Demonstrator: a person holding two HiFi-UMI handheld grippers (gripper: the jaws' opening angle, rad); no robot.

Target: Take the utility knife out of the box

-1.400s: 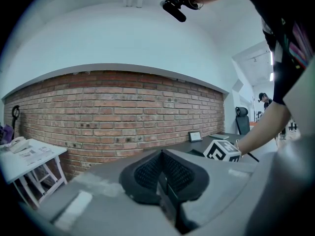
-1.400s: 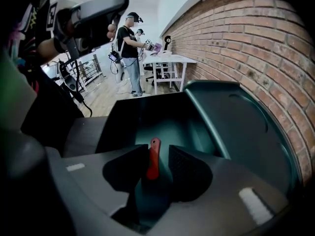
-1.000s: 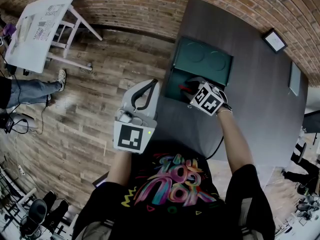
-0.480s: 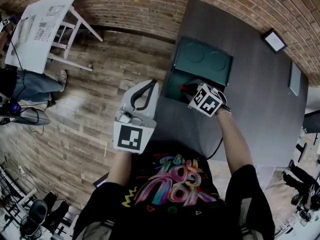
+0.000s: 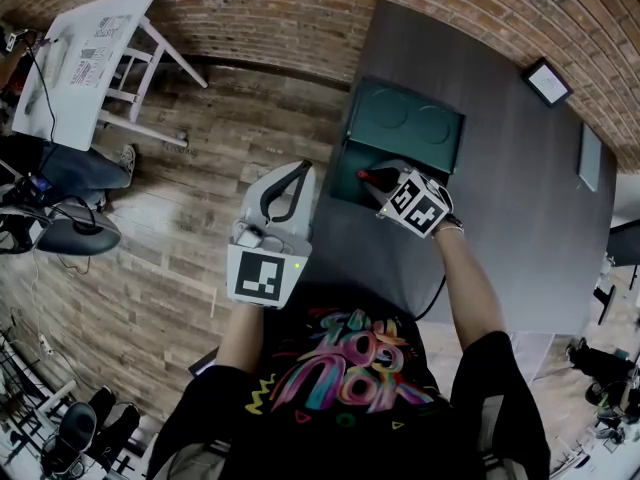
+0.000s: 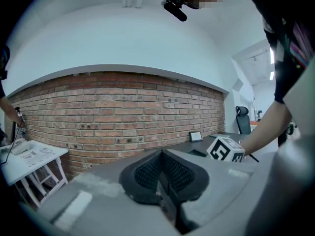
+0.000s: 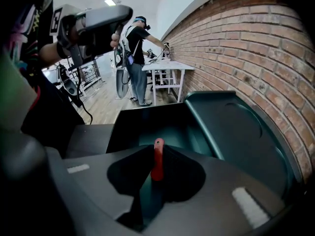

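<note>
We are pinching red utility knife (image 5: pixel 366 175) in right gripper (image 7: pixel 157 175), jaws clamping onto handle, knife hanging over open green box (image 5: pixel 346 168) at table (image 5: pixel 520 198) left edge, not yet clear. Left gripper (image 6: pixel 161 173) idling left of table, jaws pressed together, empty. Grasp looking done; lifting out remaining

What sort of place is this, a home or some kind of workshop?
Probably a shared studio or lab rather than a home: a bare brick wall, a white table strewn with papers on a plank floor, and an office chair.
</note>
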